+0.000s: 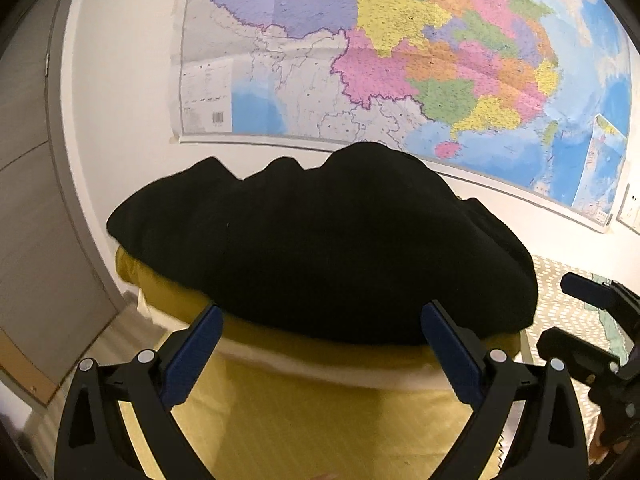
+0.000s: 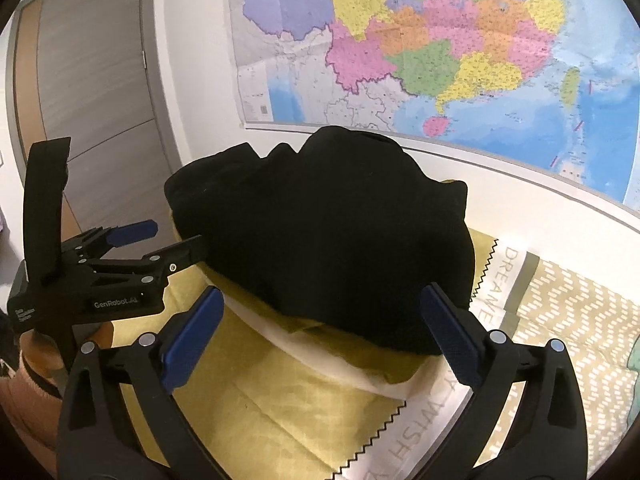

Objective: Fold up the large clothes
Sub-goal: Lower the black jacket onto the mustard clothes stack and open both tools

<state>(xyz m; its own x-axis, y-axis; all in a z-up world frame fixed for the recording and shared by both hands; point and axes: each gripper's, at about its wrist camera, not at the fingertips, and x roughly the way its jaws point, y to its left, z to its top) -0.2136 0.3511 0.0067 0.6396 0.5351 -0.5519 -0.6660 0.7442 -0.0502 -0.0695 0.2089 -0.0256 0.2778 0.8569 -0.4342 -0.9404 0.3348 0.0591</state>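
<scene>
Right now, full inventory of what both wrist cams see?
garment: 1, black, bunched in a heap on the yellow cover
cover: 1, yellow with white edge, under the garment, nearest the cameras
bedding: 1, beige with white dashes, right of the yellow cover
map: 1, multicoloured, on the white wall behind the garment
door: 1, grey with wood trim, far left
wall socket: 1, white, right edge below the map
left gripper: 1, black with blue pads, open, at the garment's near edge
right gripper: 1, black with blue pads, open, at the garment's near edge
</scene>
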